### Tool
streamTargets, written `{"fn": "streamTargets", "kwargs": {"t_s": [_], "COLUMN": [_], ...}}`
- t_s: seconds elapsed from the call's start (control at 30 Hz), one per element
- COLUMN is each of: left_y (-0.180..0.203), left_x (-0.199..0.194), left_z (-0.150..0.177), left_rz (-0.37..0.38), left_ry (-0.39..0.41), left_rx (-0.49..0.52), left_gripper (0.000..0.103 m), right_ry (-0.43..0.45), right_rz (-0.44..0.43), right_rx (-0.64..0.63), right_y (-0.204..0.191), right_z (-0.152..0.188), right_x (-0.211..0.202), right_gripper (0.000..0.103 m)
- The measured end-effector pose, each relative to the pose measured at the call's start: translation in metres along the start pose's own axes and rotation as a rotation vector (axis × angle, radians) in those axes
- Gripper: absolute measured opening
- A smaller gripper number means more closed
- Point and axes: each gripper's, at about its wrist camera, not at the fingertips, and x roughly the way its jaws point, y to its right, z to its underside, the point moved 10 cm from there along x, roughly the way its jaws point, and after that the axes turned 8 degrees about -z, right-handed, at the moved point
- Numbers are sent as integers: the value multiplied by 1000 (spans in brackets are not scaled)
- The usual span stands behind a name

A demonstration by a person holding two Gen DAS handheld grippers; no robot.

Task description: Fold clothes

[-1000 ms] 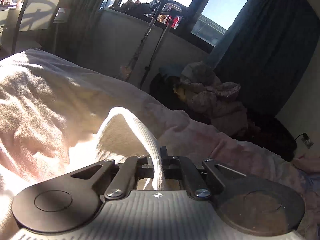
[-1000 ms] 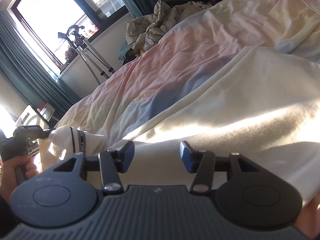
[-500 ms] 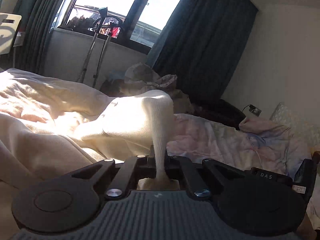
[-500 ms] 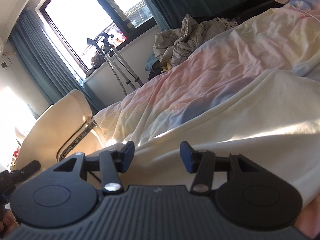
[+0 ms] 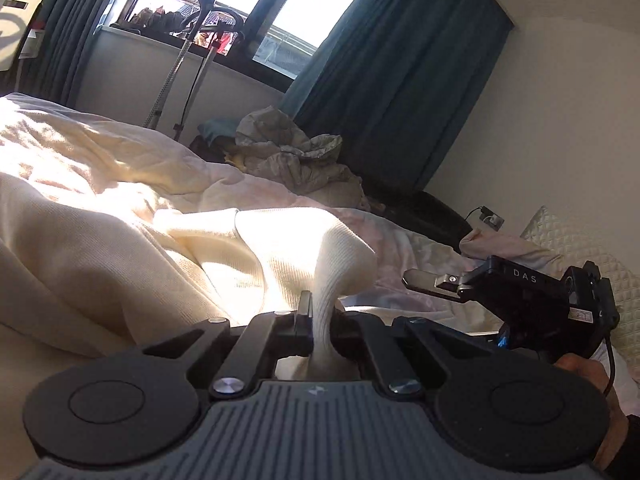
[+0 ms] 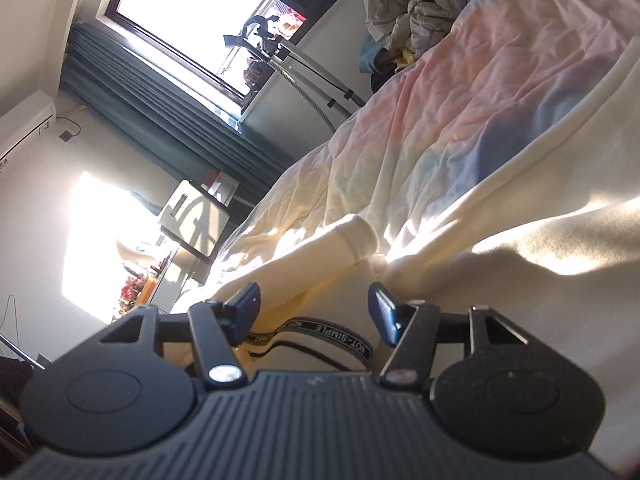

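Between the closed fingers of the left gripper (image 5: 320,320) a bunched bit of the cream garment (image 5: 224,248) is pinched, w/ the knit rising straight ahead of the tips & then draping off to the gripper's left, where the bulk is spread on the bed (image 5: 408,236). The right gripper (image 6: 316,308) is held wide, nothing btwn its fingers; directly ahead & just below its tips the printed strap (image 6: 320,330) of the same garment is seen, running crosswise to the fingers, w/ a cuffed sleeve end (image 6: 356,236) further ahead. In the left view the right gripper is seen off to the right, near but apart from the pinched cloth. The garment's long axis is judged to run roughly from one gripper to the other. The right gripper is judged nearer the strap edge, so a short forward-down reach prob. suffices for a 2nd grip; not yet made.
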Motion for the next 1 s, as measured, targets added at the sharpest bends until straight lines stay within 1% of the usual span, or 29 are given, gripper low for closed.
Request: {"fn": "streamTargets", "kwargs": {"t_s": [0.1,0.17,0.27,0.3,0.33,0.37,0.4,0.43,0.47,0.5,0.53,0.57,0.6,0.63,0.67,0.7,0.73,0.77,0.83,0.87,1.0], "left_y": [1,3,2,1,0,-1,-2,-2,-2,-1,2,5,8,11,14,15,16,17,18,19,22], "left_x": [2,4,6,7,7,6,7,6,4,2,0,-2,-4,-8,-12,-14,-15,-17,-20,-22,-28], "left_z": [2,5,6,7,7,7,6,7,6,5,3,2,0,-1,-3,-4,-5,-6,-7,-8,-12], "left_rz": [15,16,21,25,26,27,28,30,33,37,51,68,84,97,109,115,120,124,134,138,157], "left_ry": [-2,3,3,2,3,4,2,0,2,8,16,23,30,45,62,70,76,82,95,102,127], "left_rx": [-5,24,28,20,15,10,6,3,0,-2,1,5,9,19,30,34,36,39,44,46,56], "left_gripper": [4,4,4,4,4,4,4,5,6,8,17,22,34,49,57,59,63,68,74,75,75], "right_ry": [-8,-12,-32,-24,-13,-2,9,17,36,63,92,125,158,192,236,273,326,383,481,535,702], "right_rz": [-34,-26,51,75,96,125,157,189,216,234,250,262,273,284,300,316,332,349,375,394,552], "right_rx": [99,158,186,191,195,192,188,168,133,89,44,0,-44,-82,-119,-148,-181,-214,-251,-272,-363], "right_y": [-3,0,9,11,13,13,12,9,2,-6,-15,-26,-39,-51,-63,-69,-78,-88,-101,-107,-124], "right_z": [-1,-5,-13,-19,-23,-27,-31,-35,-40,-47,-53,-61,-69,-76,-85,-93,-103,-114,-134,-145,-191], "right_x": [20,37,67,75,80,83,86,87,85,81,76,69,60,51,38,29,13,-3,-35,-53,-119], "right_gripper": [70,70,70,68,58,44,10,4,4,4,4,4,4,4,4,4,4,4,4,4,4]}}
